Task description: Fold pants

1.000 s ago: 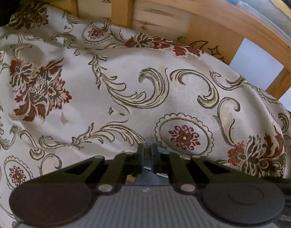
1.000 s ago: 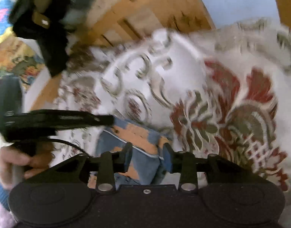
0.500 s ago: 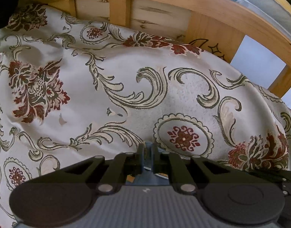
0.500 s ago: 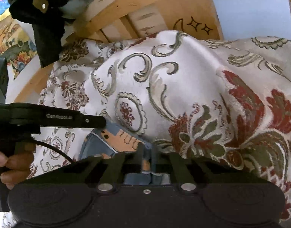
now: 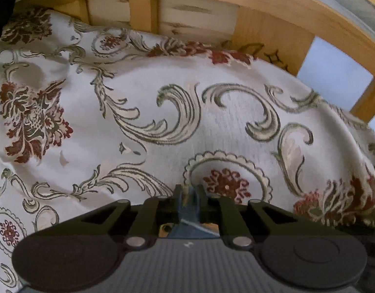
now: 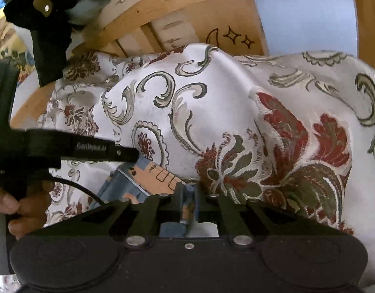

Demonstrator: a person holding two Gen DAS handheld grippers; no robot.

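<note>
Right gripper (image 6: 189, 201) fingers (image 6: 178, 200) tight on blue pants (image 6: 128, 185) fold.

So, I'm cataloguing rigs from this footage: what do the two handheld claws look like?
Both are matte black with two round discs and silver bolts at the linkage. The left claw has a ribbed grey body; the right claw has a plain black one. Seen from the right wrist view, the left tool shows white lettering too blurred to read, a black cable and a grey handle.

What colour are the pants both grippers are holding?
The pants are blue denim with orange-tan patches bearing dark markings, best seen in the right wrist view.
</note>
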